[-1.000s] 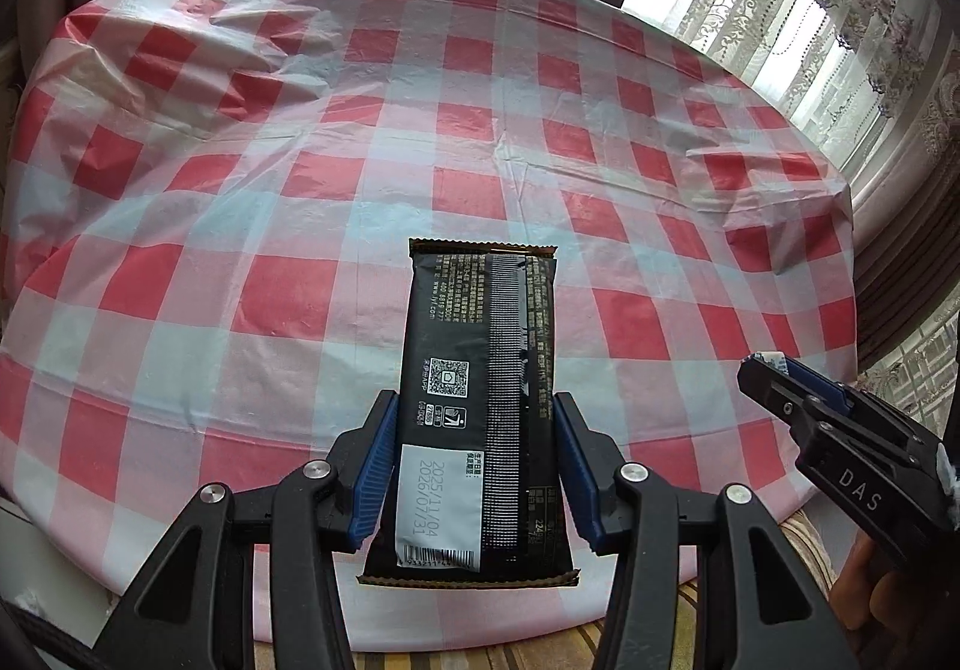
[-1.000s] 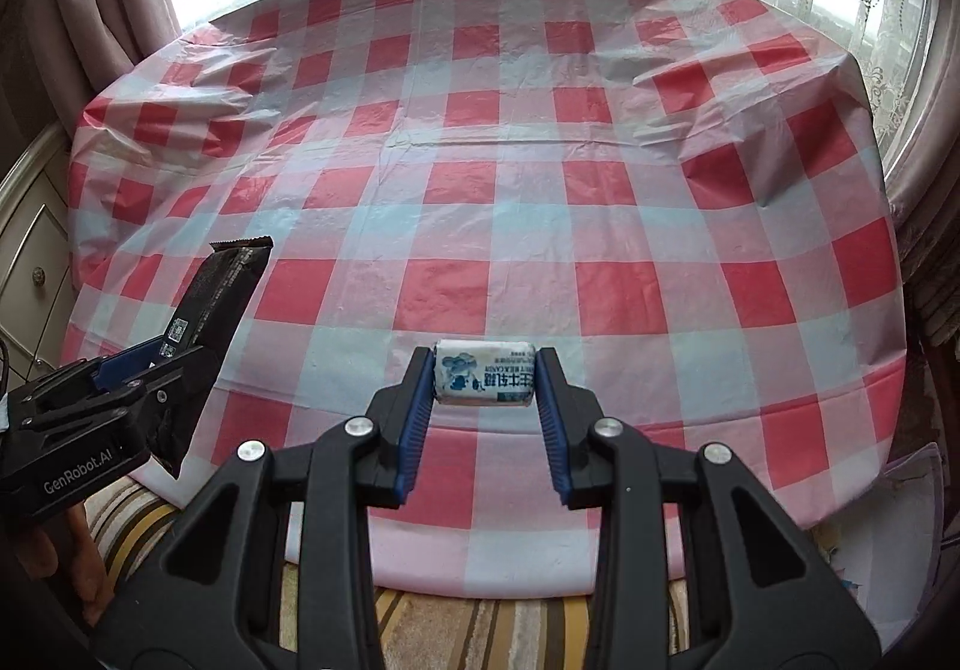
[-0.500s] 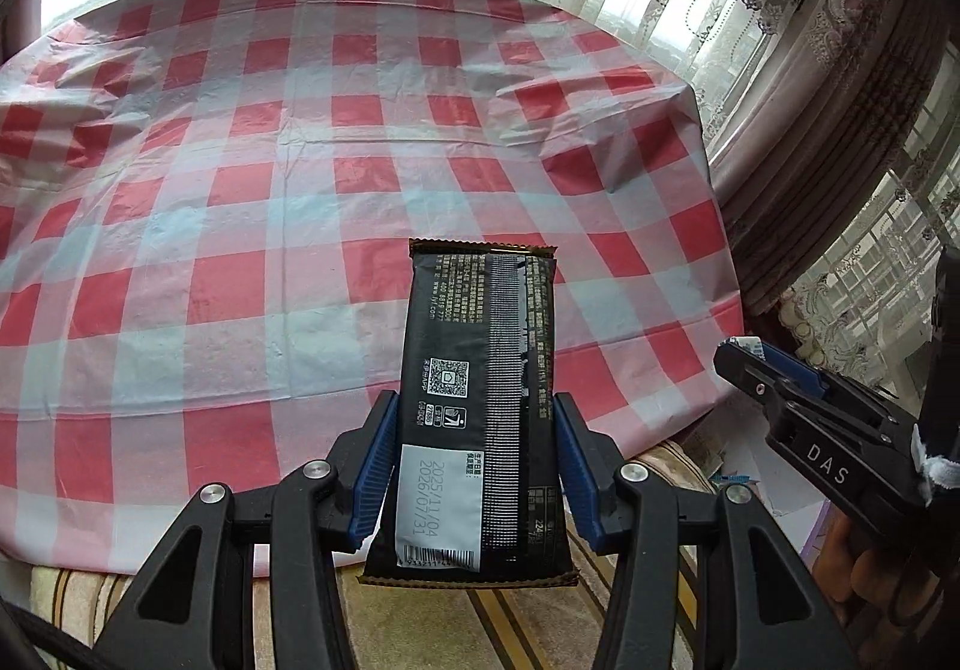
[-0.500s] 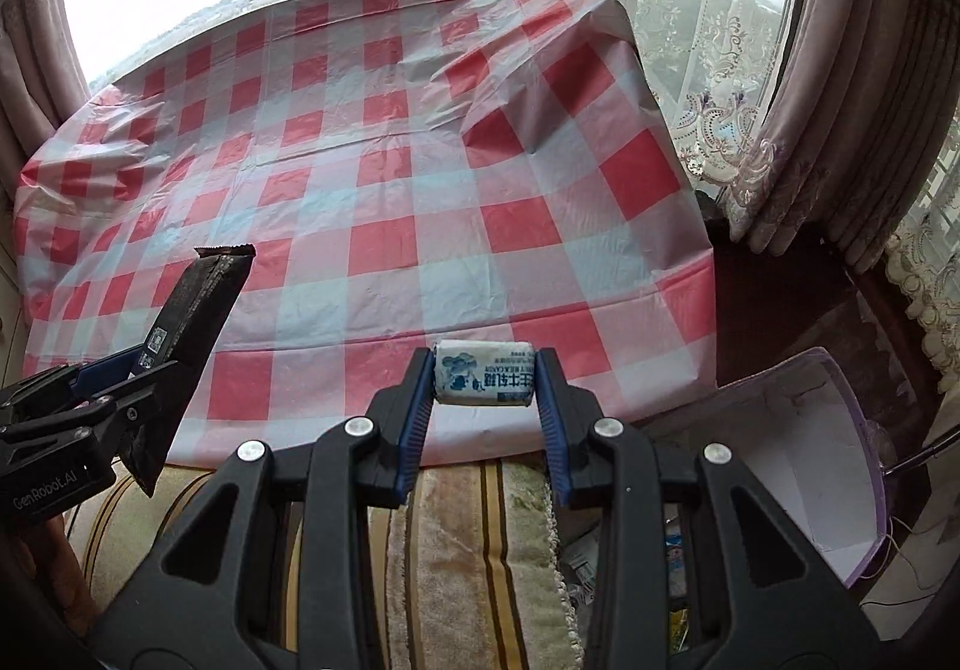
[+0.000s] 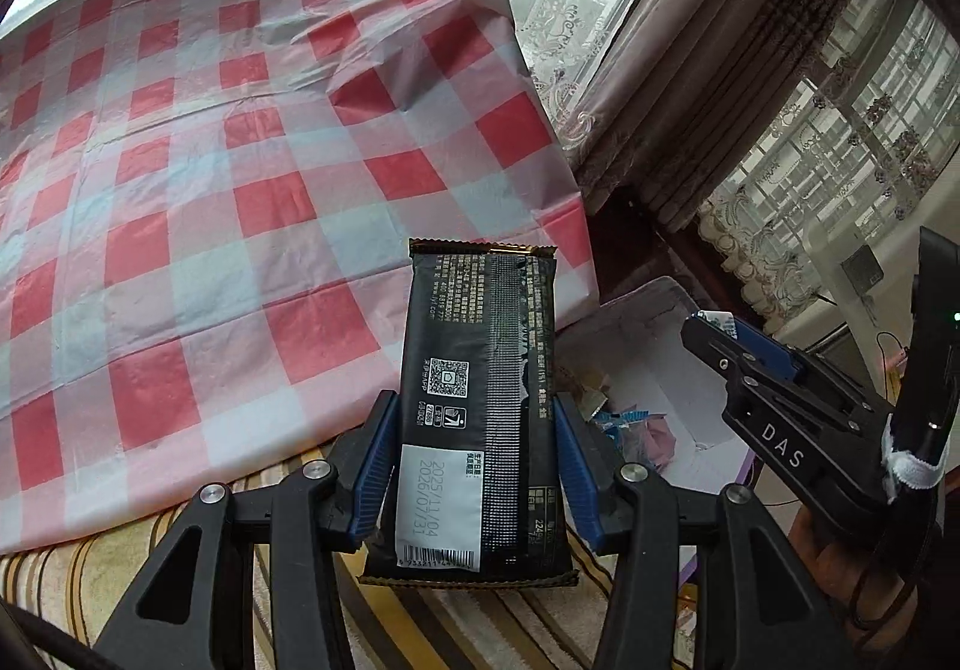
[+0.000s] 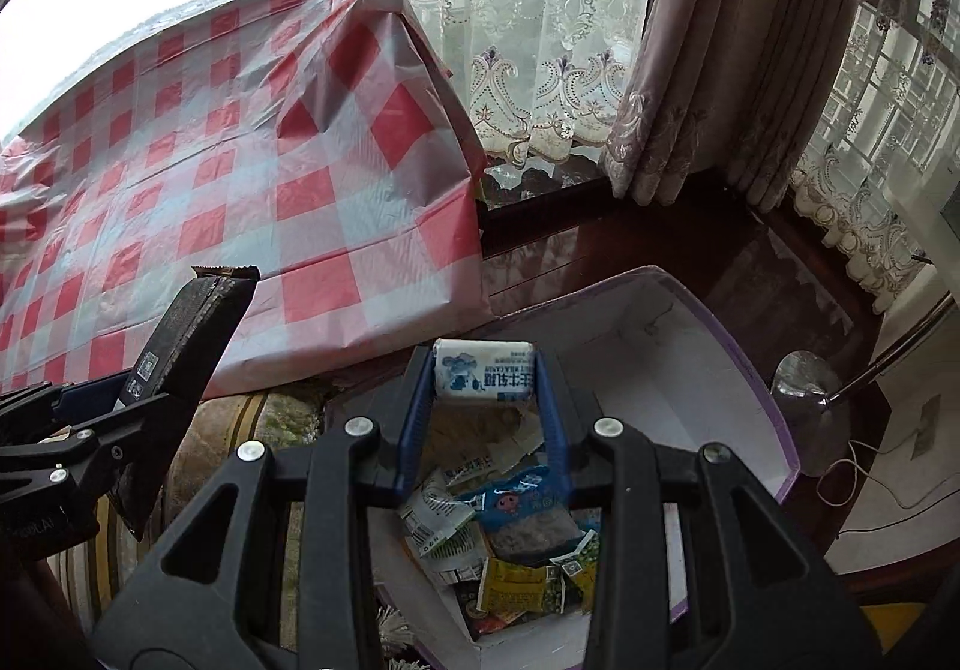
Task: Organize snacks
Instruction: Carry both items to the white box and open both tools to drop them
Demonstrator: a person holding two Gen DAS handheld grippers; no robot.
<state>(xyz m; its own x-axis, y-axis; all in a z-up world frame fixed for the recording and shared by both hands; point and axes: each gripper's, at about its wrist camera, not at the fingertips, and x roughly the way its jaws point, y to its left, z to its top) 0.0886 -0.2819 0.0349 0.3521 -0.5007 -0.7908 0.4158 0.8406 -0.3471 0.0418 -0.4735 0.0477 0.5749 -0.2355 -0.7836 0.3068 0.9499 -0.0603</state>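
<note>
My left gripper (image 5: 477,418) is shut on a long black snack bar (image 5: 480,406), back side up with a white date label. It hangs past the table's edge, beside a white box (image 5: 678,382). My right gripper (image 6: 485,379) is shut on a small white and blue candy (image 6: 485,379) and holds it above the white box (image 6: 678,370) with purple edges. Several snack packets (image 6: 516,526) lie in the box. The left gripper with the black bar (image 6: 192,334) shows at the left of the right wrist view. The right gripper (image 5: 714,325) shows at the right of the left wrist view.
The table with its red and white checked cloth (image 5: 210,190) lies to the left. A striped seat cushion (image 5: 150,550) sits below its edge. Curtains (image 6: 690,40) and a dark window sill (image 6: 600,226) stand behind the box. A lamp base (image 6: 810,418) is on the floor at the right.
Both grippers have swung right, off the table and toward the white box, each still holding its snack. The box with packets now lies under the right gripper.
</note>
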